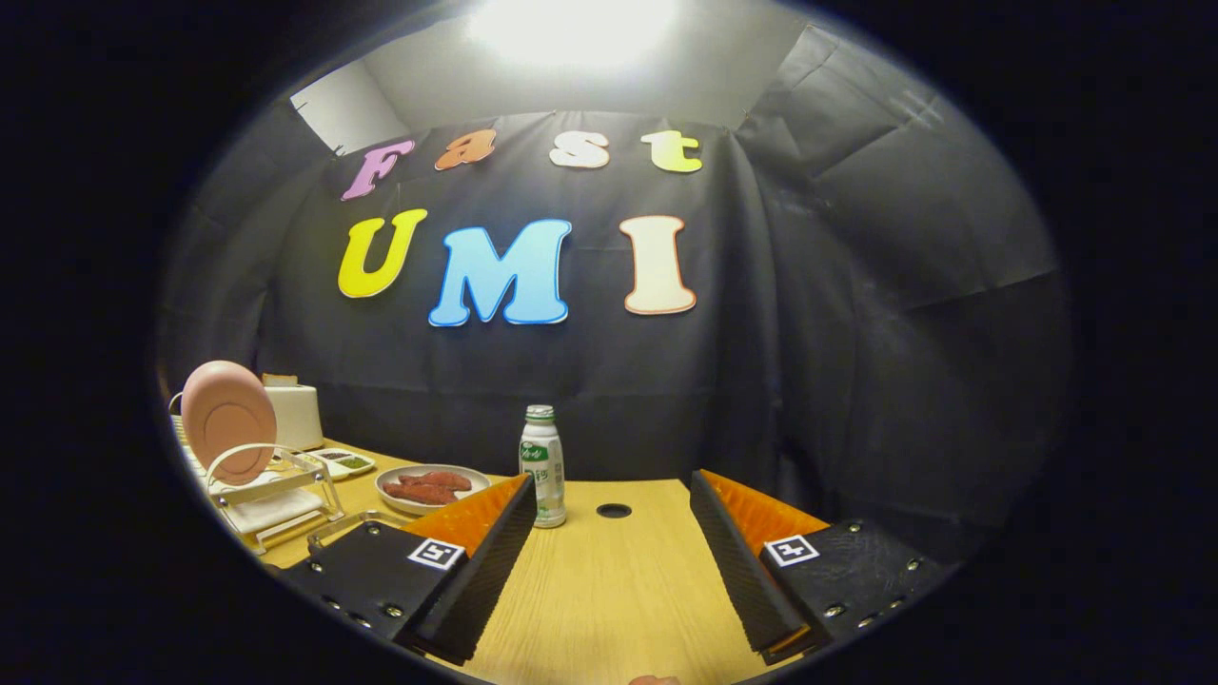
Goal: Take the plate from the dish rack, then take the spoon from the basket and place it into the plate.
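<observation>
A pink plate stands upright on edge in a white wire dish rack, well off to the left of my fingers. My gripper is open above the wooden table, with nothing between its fingers. The rack lies beyond and to the left of the left finger. A thin wire rim peeks out just behind the left finger; I cannot tell what it belongs to.
A white bottle with a green cap stands just ahead of the left fingertip. A shallow dish of reddish food sits left of it. A white appliance and a small tray stand behind the rack. A cable hole lies ahead.
</observation>
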### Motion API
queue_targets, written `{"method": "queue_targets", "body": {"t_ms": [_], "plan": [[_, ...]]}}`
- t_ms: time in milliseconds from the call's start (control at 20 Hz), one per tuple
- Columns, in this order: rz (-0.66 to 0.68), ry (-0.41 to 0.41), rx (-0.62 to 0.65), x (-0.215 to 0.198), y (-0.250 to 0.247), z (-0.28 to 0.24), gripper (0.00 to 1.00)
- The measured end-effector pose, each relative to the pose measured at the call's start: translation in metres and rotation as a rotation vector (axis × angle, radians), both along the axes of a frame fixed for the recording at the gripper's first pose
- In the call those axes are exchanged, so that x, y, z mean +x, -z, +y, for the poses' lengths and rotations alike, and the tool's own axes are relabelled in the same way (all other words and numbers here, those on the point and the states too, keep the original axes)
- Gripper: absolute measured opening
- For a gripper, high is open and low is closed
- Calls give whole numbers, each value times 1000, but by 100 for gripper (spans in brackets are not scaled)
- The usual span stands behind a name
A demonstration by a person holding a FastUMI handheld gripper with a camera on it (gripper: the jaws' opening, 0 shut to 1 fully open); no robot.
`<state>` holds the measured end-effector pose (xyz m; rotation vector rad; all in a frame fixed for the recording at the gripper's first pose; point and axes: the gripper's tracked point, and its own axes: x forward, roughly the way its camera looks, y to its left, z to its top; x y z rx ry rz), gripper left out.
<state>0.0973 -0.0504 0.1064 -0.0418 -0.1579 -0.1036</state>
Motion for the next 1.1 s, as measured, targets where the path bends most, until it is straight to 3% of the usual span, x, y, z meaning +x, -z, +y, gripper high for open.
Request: {"method": "queue_targets", "body": {"t_ms": [250, 550, 1100], "plan": [[-10, 48, -18, -56, -53, -11, 99], [15, 30, 1, -114, -90, 35, 99], [22, -182, 8, -178, -138, 182, 99]]}}
